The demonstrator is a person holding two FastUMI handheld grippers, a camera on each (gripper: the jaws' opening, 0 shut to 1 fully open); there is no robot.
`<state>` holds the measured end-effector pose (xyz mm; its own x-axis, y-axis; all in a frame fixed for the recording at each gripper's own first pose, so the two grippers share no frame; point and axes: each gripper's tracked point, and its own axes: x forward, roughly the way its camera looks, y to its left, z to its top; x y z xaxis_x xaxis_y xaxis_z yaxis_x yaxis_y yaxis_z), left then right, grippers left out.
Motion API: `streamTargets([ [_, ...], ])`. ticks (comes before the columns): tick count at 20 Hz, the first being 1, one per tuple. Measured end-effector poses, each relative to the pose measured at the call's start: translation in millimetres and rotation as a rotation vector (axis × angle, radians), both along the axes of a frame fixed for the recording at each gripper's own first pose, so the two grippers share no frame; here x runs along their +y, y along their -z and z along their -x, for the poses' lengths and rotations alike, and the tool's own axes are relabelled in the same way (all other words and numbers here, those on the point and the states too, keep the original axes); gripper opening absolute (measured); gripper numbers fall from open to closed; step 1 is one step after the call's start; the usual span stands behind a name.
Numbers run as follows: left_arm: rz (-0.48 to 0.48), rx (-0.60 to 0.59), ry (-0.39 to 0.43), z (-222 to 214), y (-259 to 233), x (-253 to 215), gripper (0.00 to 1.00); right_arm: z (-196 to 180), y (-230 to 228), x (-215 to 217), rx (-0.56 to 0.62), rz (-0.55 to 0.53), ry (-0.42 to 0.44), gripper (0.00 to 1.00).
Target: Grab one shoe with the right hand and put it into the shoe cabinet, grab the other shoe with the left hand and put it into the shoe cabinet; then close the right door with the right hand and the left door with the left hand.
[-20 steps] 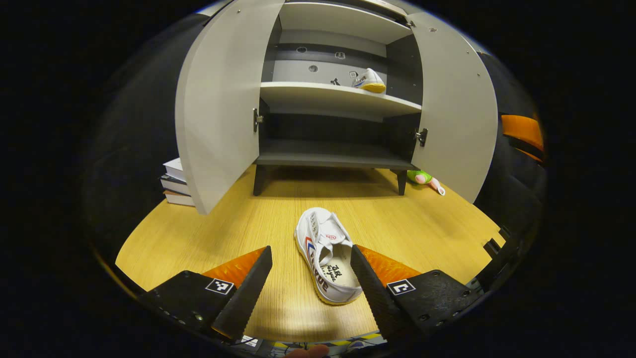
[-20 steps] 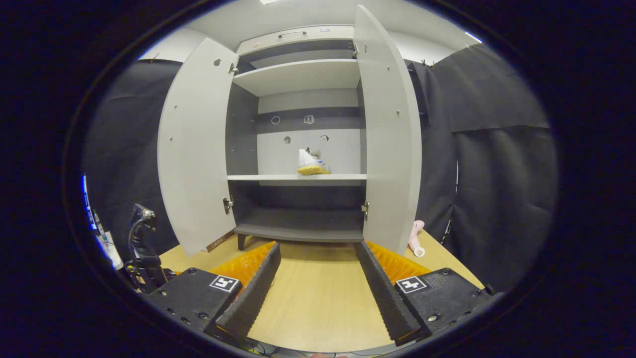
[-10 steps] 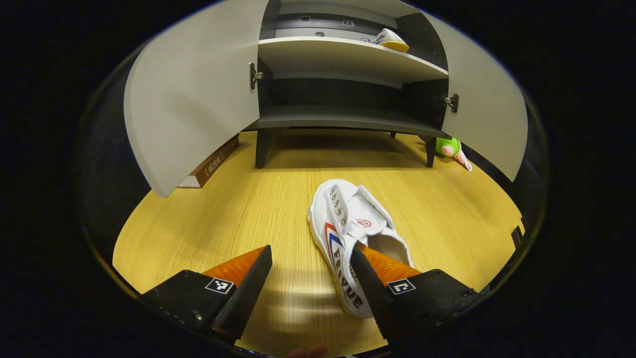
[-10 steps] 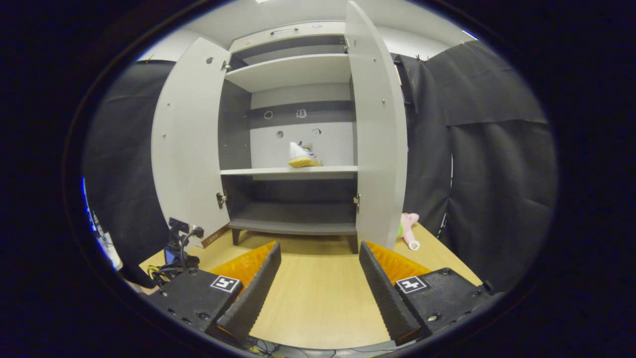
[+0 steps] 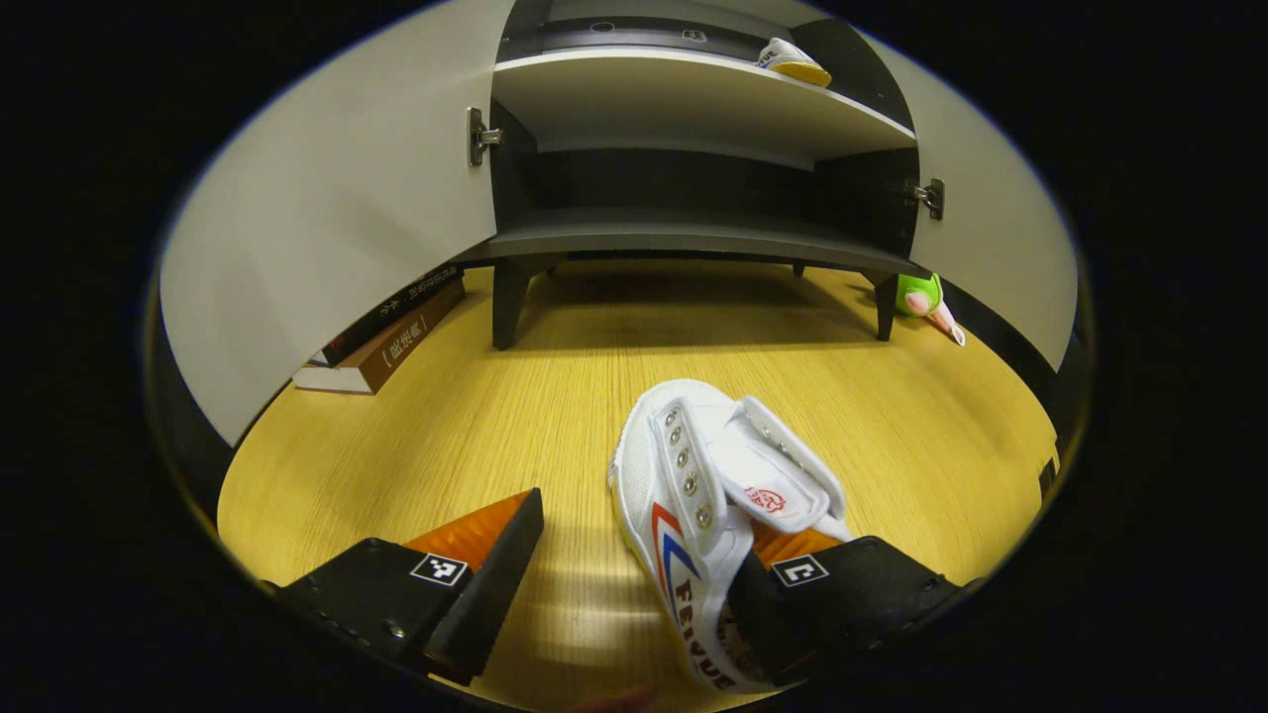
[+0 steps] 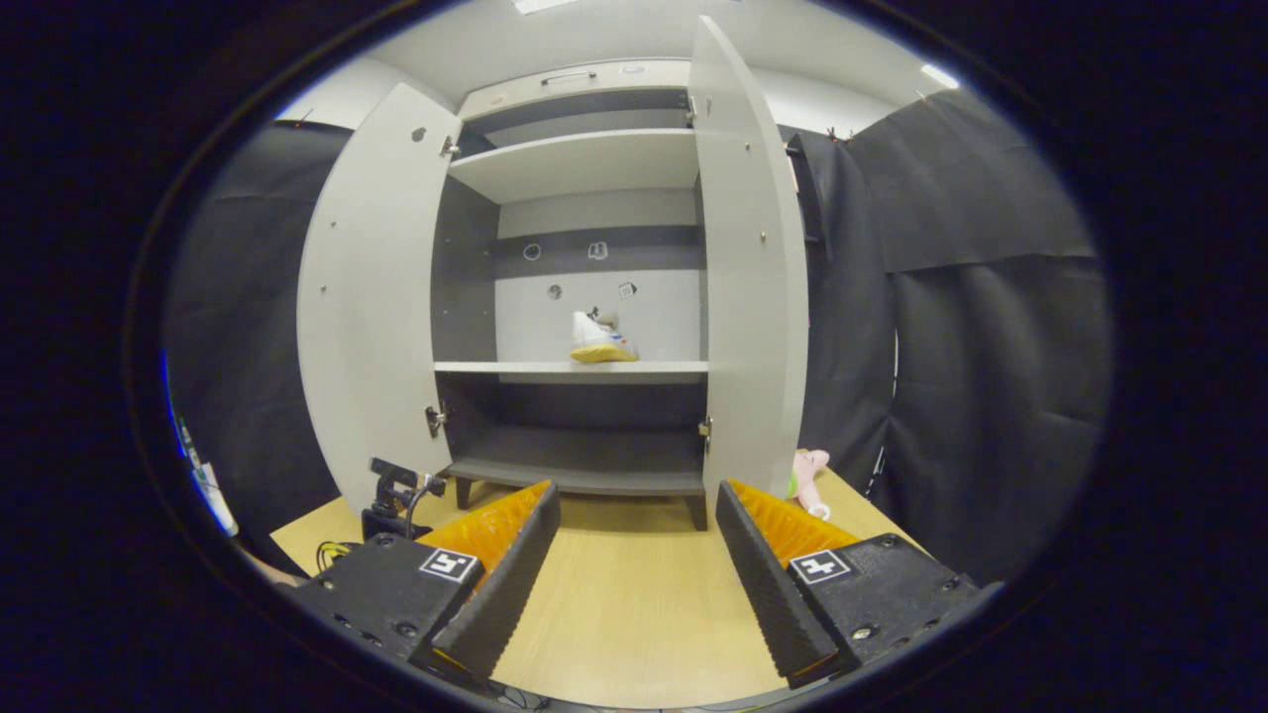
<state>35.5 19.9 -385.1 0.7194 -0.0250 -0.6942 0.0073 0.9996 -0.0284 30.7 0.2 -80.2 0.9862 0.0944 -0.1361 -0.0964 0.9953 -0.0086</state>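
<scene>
L gripper (image 5: 634,584) spread wide over the white shoe (image 5: 713,475) on the wooden tabletop (image 5: 475,426) — one finger looks tucked inside the shoe's opening, the other apart on the outer side, apparently set to pinch the sidewall; not yet closed on it. R gripper (image 6: 634,579) waits back w/ fingers apart, holding nothing, aimed at the shoe cabinet (image 6: 584,297) ahead. Count: 2 shoes — second shoe (image 6: 599,342) sits on the middle shelf; 2 doors, both open for loading. Books (image 5: 381,332), approx. 2, beyond L gripper's left; 1 plush toy (image 5: 926,302) far right.
</scene>
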Motion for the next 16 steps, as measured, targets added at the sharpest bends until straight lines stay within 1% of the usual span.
streamTargets([
  [4,0.005,-0.026,-0.01,-11,4,2,0.96,-6,-5,0,-0.001,-0.018,0.004,0.99],
  [7,0.004,-0.058,-0.006,-17,4,-2,0.94,-9,-6,-2,0.0,-0.018,0.013,0.99],
  [8,0.012,-0.061,0.005,-19,4,-9,0.87,-9,-6,-2,0.002,-0.015,0.015,0.99],
  [9,0.004,-0.072,0.014,-21,3,-14,0.79,-9,-5,-3,0.004,-0.012,0.018,0.99],
  [10,-0.043,-0.09,0.008,-24,2,-11,0.55,-10,-5,-2,0.005,-0.011,0.018,0.99],
  [11,-0.083,-0.101,0.0,-27,0,-9,0.46,-10,-6,-2,0.006,-0.011,0.018,0.99],
  [12,-0.099,-0.107,-0.007,-29,-1,-7,0.29,-10,-5,-1,0.008,-0.01,0.016,0.99],
  [13,-0.084,-0.107,-0.009,-29,-2,-9,0.22,-11,-6,0,0.007,-0.008,0.014,0.99],
  [14,-0.047,-0.103,-0.01,-27,-1,-13,0.09,-11,-6,0,0.007,-0.003,0.014,0.99],
  [16,-0.004,-0.085,0.003,-22,-1,-18,0.02,-11,-7,2,0.005,0.001,0.009,0.99],
])
